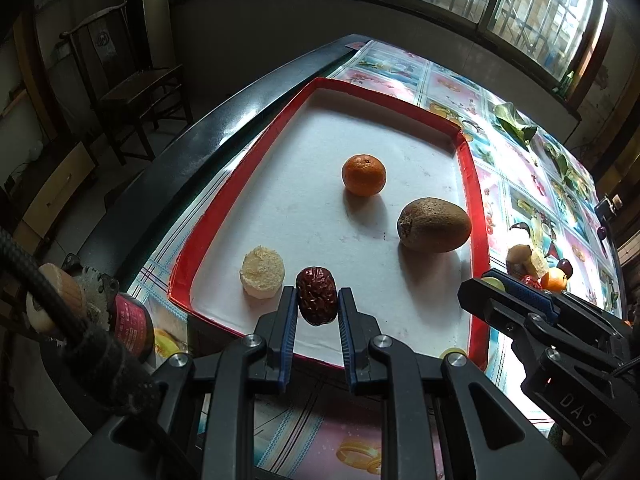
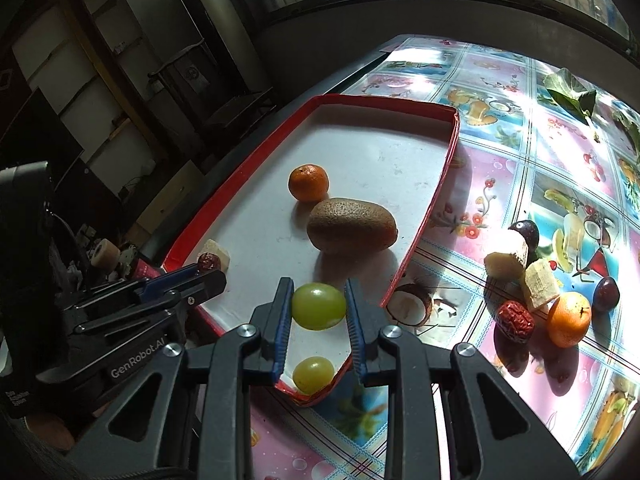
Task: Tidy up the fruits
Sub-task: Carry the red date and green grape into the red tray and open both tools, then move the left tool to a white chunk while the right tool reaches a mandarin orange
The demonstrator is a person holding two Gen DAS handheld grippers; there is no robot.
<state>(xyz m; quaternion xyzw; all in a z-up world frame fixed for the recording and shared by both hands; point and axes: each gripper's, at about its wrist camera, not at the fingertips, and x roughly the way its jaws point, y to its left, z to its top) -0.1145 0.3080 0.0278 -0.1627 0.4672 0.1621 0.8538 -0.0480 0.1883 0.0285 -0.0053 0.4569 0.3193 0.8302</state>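
A red-rimmed white tray (image 1: 476,184) (image 2: 444,176) holds a tangerine (image 1: 363,174) (image 2: 308,183), a kiwi (image 1: 434,224) (image 2: 351,225) and a pale sugarcane piece (image 1: 262,271) (image 2: 219,255). My left gripper (image 1: 317,300) is shut on a red date (image 1: 316,295) just above the tray's near end, beside the sugarcane. My right gripper (image 2: 319,304) is shut on a green grape (image 2: 318,306) over the tray's near corner. A second green grape (image 2: 313,375) lies in the tray below it.
On the flowered tablecloth right of the tray lie a halved coconut piece (image 2: 410,304), sugarcane chunks (image 2: 508,258), a red date (image 2: 516,321), a tangerine (image 2: 569,319) and dark plums (image 2: 606,293). Green leaves (image 2: 570,94) lie at the far side. A chair (image 1: 132,92) stands left of the table.
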